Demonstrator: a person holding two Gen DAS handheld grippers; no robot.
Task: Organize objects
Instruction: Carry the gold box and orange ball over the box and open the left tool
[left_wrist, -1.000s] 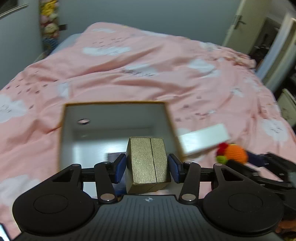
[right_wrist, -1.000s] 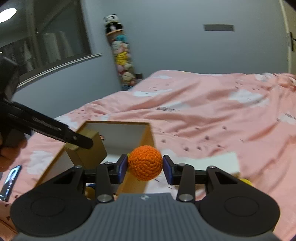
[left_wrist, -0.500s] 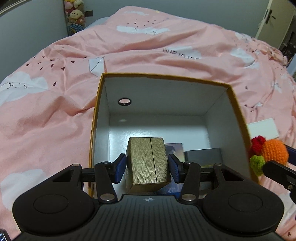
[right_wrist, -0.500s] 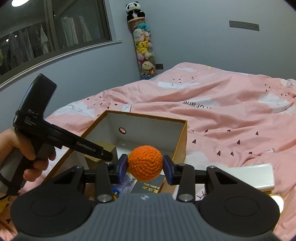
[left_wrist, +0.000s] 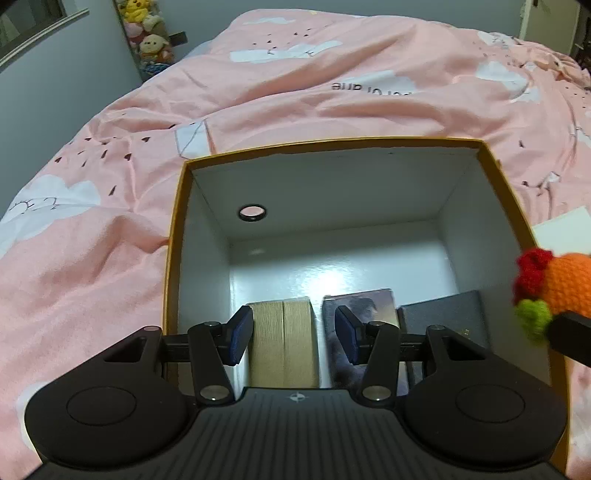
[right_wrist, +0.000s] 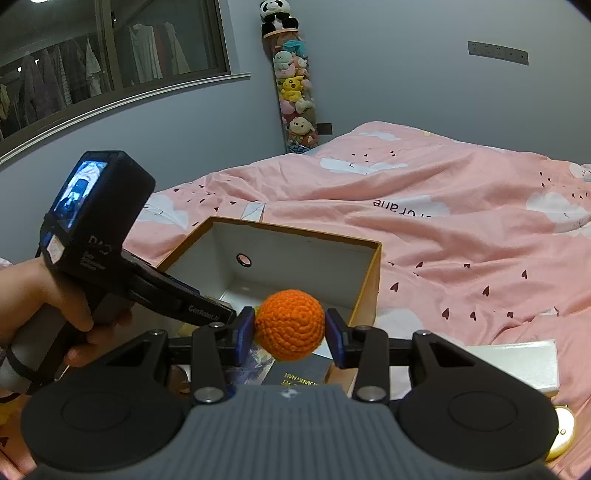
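Note:
An open cardboard box (left_wrist: 177, 236) with white inner walls (right_wrist: 295, 254) sits on the pink bed. My left gripper (left_wrist: 293, 338) is open above the box's near left corner. The gold box (left_wrist: 282, 347) lies on the box floor below it, free of the pads. A purple booklet (left_wrist: 360, 302) and a dark book (left_wrist: 443, 317) lie beside it. My right gripper (right_wrist: 290, 332) is shut on an orange crocheted ball (right_wrist: 290, 325) over the box's near right edge. The ball also shows in the left wrist view (left_wrist: 565, 280).
A white flat box (right_wrist: 517, 362) lies on the pink duvet (right_wrist: 461, 229) right of the cardboard box. A yellow round item (right_wrist: 561, 435) sits at the lower right. A column of plush toys (right_wrist: 293, 92) hangs on the far wall.
My left gripper lowered into the box, opened and let go of the gold box, which now rests on the box floor. The right gripper still holds the ball, moved closer over the box.

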